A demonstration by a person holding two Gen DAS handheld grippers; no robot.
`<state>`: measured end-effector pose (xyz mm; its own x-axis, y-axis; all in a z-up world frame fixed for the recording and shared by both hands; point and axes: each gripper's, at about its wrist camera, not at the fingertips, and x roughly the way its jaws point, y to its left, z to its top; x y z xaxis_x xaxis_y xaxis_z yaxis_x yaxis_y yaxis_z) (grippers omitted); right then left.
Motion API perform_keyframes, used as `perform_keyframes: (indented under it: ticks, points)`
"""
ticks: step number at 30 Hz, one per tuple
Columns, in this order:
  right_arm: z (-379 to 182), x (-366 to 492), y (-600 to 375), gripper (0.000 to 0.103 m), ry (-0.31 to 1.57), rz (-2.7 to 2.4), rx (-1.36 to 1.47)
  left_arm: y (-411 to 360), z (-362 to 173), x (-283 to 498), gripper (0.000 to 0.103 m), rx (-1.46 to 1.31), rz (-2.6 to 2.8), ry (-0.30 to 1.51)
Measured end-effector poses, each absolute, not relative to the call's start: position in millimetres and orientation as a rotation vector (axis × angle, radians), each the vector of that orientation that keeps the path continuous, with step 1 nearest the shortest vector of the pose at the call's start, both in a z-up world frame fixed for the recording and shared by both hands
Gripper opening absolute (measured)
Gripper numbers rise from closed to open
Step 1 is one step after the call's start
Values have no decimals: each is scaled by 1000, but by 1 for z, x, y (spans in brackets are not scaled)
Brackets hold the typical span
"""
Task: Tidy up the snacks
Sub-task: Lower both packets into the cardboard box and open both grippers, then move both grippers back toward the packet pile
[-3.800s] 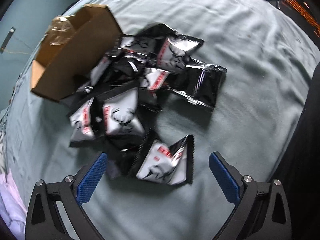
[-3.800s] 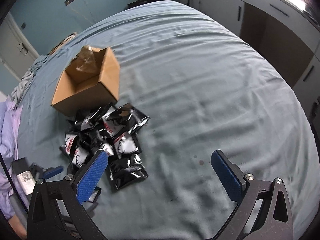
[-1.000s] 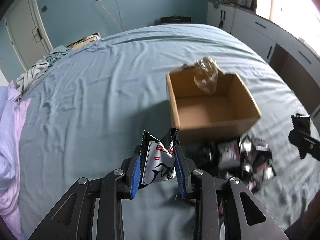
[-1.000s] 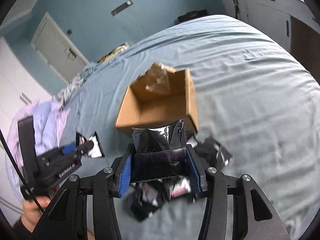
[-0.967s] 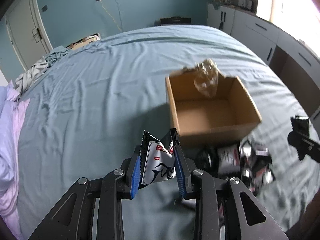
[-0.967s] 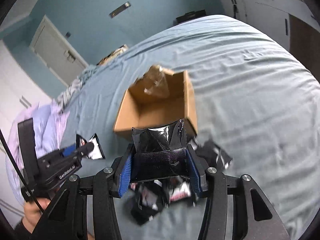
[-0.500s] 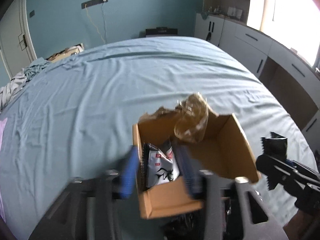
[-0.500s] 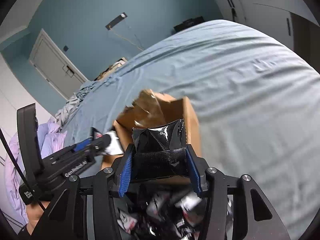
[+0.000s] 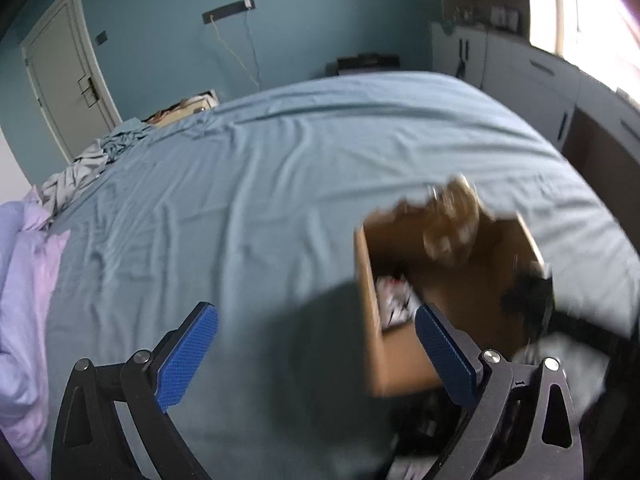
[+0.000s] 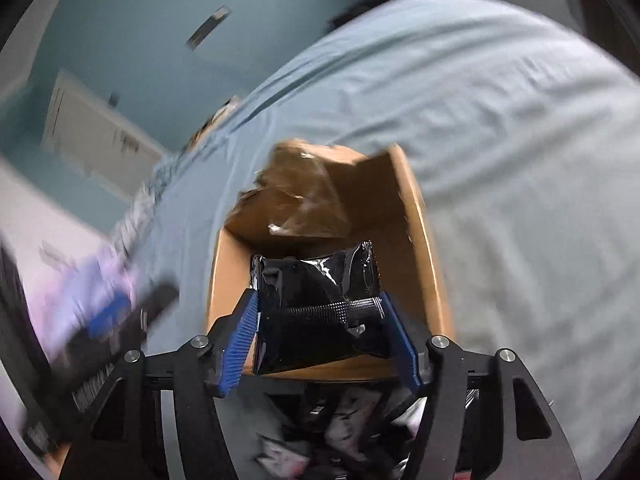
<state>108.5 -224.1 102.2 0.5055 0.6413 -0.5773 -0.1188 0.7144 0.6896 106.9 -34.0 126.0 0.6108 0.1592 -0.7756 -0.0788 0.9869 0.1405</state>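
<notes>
Looking into the box: we found the cardboard box [image 10: 424, 240] standing open-topped on the blue bedsheet [image 9: 248, 184], with a crumpled clear plastic film [image 10: 296, 196] caught at its far wall.
Box contents: we saw one silver and red snack packet [image 9: 394, 300] lying inside, against the near left corner in the left wrist view; blur hid its print and we could not tell which way it faced.
Left gripper [image 9: 316, 354]: we had its jaws opening, near their widest, with nothing between the blue pads; it hung over bare sheet just left of the box, its right finger [image 9: 444, 356] overlapping the box's near corner in the picture.
Right gripper [image 10: 320, 340]: we had its jaws opening too, yet the black snack packet [image 10: 316, 300] sat between the pads, both of which seemed to touch its sides.
Where the black packet was: we held it over the near wall of the box, its upper part over the opening.
Which way it pointed: we saw its crimped seam run crosswise from pad to pad, and its long axis run along the fingers toward the box's far wall, its serrated end farthest from us.
Loose heap: we noted more black and silver snack packets [image 10: 344, 432] lying on the sheet below the right gripper, outside the box's near wall.
</notes>
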Motion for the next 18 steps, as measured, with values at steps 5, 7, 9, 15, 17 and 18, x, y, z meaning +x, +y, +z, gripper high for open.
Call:
perform_keyframes:
  ticks: [5,7,9,15,17,18]
  points:
    - [135,74,-234,91,807,420,482,-32,126,48,101,182,101,986]
    - [143,54,-242,92,784,403,424,-34,125,30,101,192,78,1018]
    - [147,37,-251,92,789,399,376,-42,125,14,101,212,49,1050]
    - [164,-4,-281,92,878,345,199,-68,140,-26,103,239,11,992]
    - [169,-16,-291,92,936,318,132,-78,143,-32,103,278,49,953]
    - [171,-22,-297,92,944,301,107,-84,145,-35,103,310,55,935]
